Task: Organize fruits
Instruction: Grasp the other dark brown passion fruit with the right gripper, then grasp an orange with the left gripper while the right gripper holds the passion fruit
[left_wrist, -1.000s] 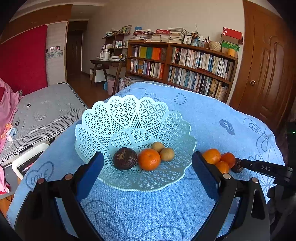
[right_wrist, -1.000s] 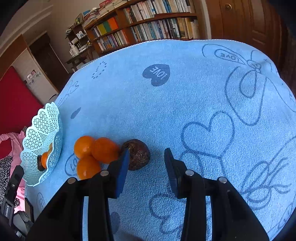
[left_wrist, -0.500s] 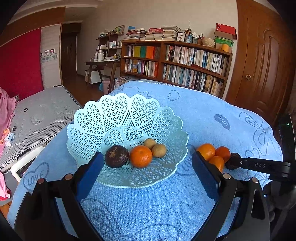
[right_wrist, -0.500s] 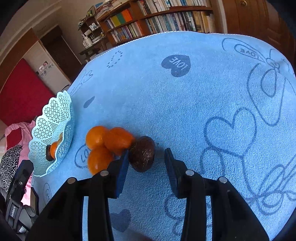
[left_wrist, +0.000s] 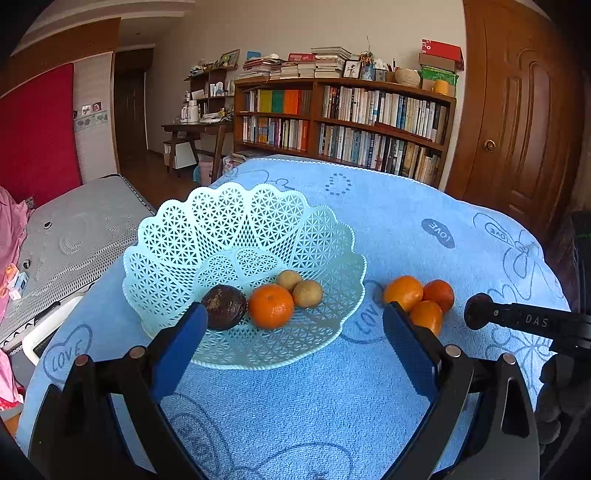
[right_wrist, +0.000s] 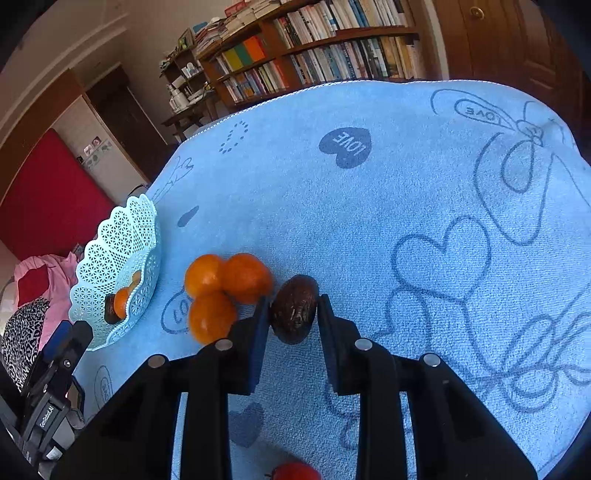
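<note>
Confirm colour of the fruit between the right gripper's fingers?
Dark brown fruit, mottled skin; clearest in the right wrist view.

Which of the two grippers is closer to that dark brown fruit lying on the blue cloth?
The right gripper: its jaws sit on either side of the dark brown fruit. The left gripper hangs open in front of the basket, off to the side.

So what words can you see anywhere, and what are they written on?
"LOVE": in dark hearts and outlined shapes printed across the blue towel, for example here.
"DAS": on the right gripper's black finger in the left wrist view.
"GenRobot.AI": on the left gripper's black body in the right wrist view.
Book spines on the bookshelf and the red box: too small to read.
</note>
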